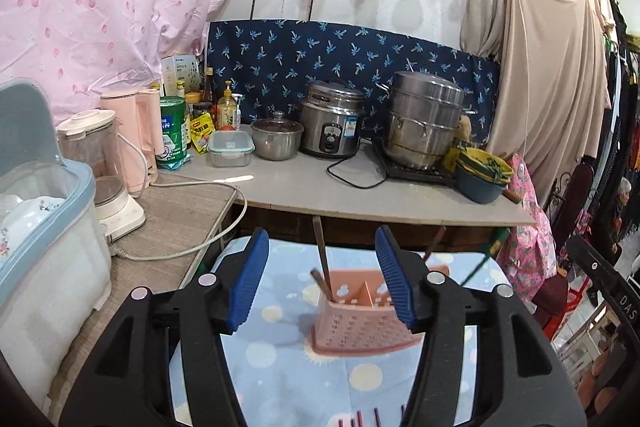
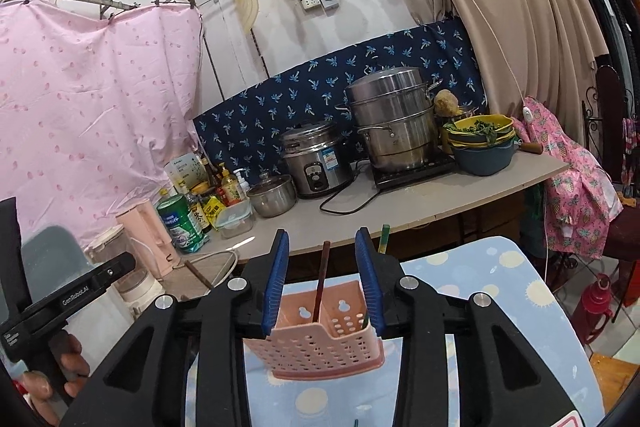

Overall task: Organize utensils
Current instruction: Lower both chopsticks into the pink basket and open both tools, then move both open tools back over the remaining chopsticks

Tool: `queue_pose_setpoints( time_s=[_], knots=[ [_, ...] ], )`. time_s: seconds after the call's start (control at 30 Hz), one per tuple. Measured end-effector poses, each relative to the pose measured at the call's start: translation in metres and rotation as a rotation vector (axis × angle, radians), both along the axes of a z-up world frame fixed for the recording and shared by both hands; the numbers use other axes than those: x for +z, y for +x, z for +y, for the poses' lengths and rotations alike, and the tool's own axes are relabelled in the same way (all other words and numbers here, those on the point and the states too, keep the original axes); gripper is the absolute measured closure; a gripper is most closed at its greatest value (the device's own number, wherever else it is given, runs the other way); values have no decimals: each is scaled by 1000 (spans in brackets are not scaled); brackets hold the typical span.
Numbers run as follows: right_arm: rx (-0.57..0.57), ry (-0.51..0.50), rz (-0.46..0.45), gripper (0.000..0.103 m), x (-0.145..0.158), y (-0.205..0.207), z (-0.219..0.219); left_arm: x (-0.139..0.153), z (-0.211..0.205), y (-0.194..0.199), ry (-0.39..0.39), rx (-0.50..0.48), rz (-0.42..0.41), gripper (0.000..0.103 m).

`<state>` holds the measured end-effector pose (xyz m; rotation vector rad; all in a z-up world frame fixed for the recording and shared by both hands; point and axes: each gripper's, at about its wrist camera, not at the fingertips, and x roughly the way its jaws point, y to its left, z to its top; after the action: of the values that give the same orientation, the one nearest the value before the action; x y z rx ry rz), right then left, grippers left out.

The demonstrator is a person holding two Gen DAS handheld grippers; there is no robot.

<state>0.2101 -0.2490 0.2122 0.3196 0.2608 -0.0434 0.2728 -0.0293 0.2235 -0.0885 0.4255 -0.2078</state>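
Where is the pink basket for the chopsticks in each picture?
Left wrist view: the pink basket sits low and centre, on the spotted blue cloth, nearer the right blue pad.
Right wrist view: the pink basket sits low and centre, between both blue pads.
Shared landmark: the rice cooker on the counter behind.

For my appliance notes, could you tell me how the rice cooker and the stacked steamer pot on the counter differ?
The rice cooker is shorter, one body with a front control panel and label. The steamer pot is taller, stacked in tiers with side handles, and sits on a black cooktop. Both are lidded, silver metal.
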Motion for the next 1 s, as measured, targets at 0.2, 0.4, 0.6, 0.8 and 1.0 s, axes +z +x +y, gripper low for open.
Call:
queue_pose_setpoints(
  time_s=[0.2, 0.4, 0.6, 0.8, 1.0],
  knots=[
    [16, -29, 20, 58, -10, -43, 14, -11, 1, -36, 83, -2, 28, 50],
    [19, -84, 41, 56, -20, -81, 32, -24, 4, -69, 111, -3, 64, 50],
    [32, -75, 68, 51, -35, -110, 42, -40, 7, -95, 122, 9, 95, 50],
    [29, -50, 114, 51, -59, -133, 46, -66, 8, -115, 149, 14, 149, 47],
    [8, -56, 173, 51, -87, -148, 51, -103, 12, -129, 155, 13, 222, 45]
  ],
)
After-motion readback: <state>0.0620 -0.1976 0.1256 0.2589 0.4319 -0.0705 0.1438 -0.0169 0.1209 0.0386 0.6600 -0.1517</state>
